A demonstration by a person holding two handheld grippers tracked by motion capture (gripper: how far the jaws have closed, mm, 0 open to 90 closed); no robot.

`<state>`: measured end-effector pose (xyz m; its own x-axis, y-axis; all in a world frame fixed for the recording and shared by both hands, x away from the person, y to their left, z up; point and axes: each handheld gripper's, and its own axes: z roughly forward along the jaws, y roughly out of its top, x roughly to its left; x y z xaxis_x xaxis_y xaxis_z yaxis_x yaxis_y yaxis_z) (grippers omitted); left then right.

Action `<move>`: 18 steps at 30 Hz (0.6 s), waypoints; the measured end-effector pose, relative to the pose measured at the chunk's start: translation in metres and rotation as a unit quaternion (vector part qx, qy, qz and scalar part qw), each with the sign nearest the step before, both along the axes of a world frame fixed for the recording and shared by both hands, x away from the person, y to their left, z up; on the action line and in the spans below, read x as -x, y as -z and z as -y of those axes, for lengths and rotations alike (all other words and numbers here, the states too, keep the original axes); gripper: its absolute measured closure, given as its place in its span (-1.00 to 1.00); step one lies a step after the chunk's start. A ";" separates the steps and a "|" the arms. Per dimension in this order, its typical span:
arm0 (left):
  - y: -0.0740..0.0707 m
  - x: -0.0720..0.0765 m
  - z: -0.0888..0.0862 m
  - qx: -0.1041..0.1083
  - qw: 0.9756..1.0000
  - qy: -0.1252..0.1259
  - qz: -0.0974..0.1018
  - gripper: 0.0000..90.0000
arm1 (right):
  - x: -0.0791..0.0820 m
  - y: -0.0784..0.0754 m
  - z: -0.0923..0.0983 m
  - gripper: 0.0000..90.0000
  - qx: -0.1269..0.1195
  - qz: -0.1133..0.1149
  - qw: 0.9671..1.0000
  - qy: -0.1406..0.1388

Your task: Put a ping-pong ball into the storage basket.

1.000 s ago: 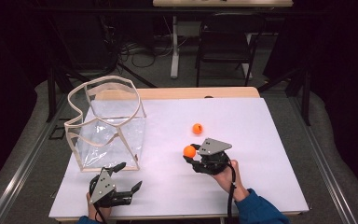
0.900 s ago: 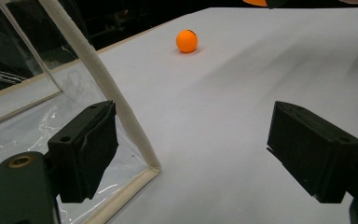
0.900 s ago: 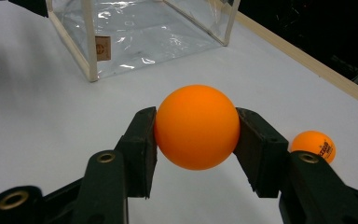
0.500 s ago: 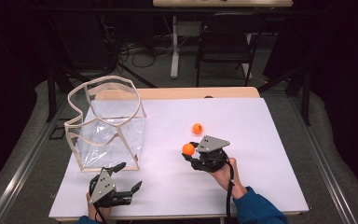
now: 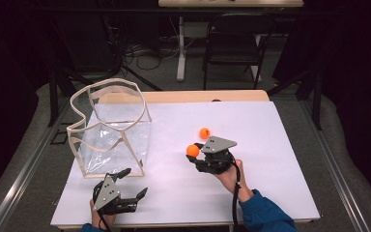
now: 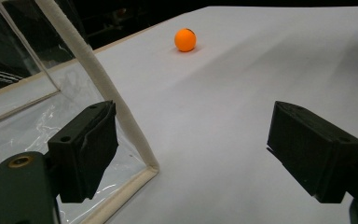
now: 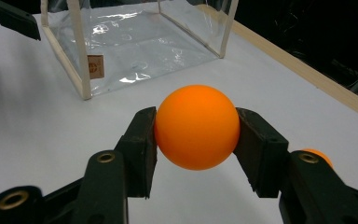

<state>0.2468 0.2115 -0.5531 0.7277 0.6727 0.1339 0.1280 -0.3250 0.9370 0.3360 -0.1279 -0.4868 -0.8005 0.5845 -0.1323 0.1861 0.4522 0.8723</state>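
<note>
Orange balls number two: one (image 7: 196,127) pinched in the right tongs (image 5: 193,151) just above the white tabletop (image 5: 280,145), the other ball (image 5: 204,133) lying just beyond it. One clear bag (image 5: 111,128) stands at far left. The left tongs (image 5: 135,182) rest spread near its front corner. Compared with a second ago, nothing has visibly shifted.

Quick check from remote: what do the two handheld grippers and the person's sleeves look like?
Both the left gripper and right gripper are black, each with two blocky jaws, brass-coloured pivot screws and a grey three-cornered plate on top. A black cable trails from the right one. The sleeves are blue.
</note>
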 end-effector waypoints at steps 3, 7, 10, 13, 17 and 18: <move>0.000 0.000 0.000 0.002 1.000 -0.001 -0.001 -0.65 | -0.001 -0.002 -0.002 0.14 -0.001 0.002 1.000 -0.001; -0.001 0.000 0.000 -0.001 1.000 0.002 0.003 -0.65 | -0.002 -0.004 -0.003 0.14 -0.002 0.004 1.000 -0.002; 0.000 0.000 0.000 0.000 1.000 0.002 0.000 -0.65 | -0.002 -0.006 -0.005 0.14 -0.004 0.003 1.000 -0.003; 0.000 0.000 0.000 0.001 1.000 0.001 0.000 -0.65 | -0.004 -0.007 -0.006 0.14 -0.006 0.002 1.000 -0.003; -0.001 0.000 0.000 0.000 1.000 0.002 0.002 -0.65 | -0.004 -0.009 -0.008 0.14 -0.009 0.002 1.000 -0.006; -0.001 0.000 0.000 0.000 1.000 0.002 0.002 -0.65 | -0.004 -0.009 -0.008 0.14 -0.009 0.002 1.000 -0.006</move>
<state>0.2470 0.2111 -0.5526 0.7293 0.6702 0.1373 0.1223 -0.3252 0.9377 0.3401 -0.1198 -0.4782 -0.8067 0.5777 -0.1247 0.1774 0.4380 0.8813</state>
